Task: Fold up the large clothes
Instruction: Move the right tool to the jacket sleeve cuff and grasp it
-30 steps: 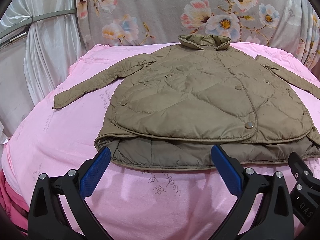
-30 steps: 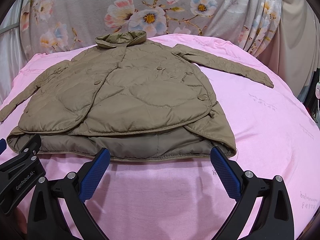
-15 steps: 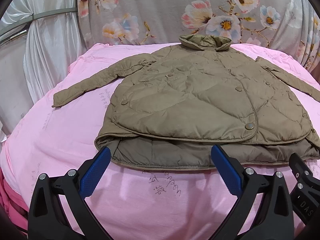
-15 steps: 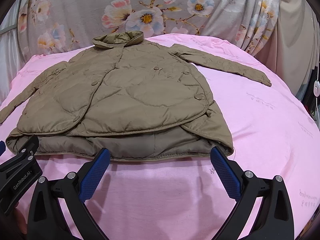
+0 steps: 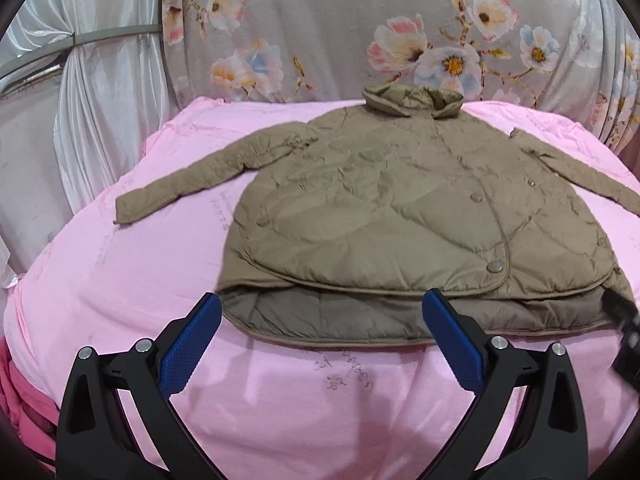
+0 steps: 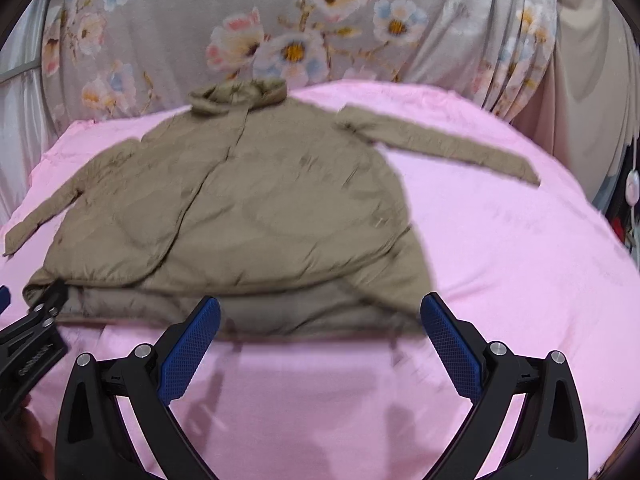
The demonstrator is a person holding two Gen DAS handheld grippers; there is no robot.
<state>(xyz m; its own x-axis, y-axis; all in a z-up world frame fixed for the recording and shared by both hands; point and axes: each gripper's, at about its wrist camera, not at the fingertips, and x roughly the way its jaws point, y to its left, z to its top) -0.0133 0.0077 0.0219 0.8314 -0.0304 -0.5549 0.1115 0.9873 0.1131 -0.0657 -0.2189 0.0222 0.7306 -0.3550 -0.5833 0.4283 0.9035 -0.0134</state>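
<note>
Our left gripper (image 5: 322, 320) hovers with its blue-padded fingers (image 5: 192, 344) spread wide apart and holding nothing, just short of the hem; the olive-brown quilted jacket (image 5: 400, 216) lies flat, front up, on the pink bedsheet (image 5: 120, 300), collar toward the floral grey curtain (image 5: 340, 28), both sleeves stretched outward; our right gripper (image 6: 320, 320) likewise stands parted and bare near the hem's right corner; that view is blurred.

**What we cannot make out**

Our right wrist view is smeared: the jacket (image 6: 240, 208) shows no clear snaps or stitching. In the left wrist view its right sleeve (image 5: 592, 176) runs past the edge, cuff unseen.
</note>
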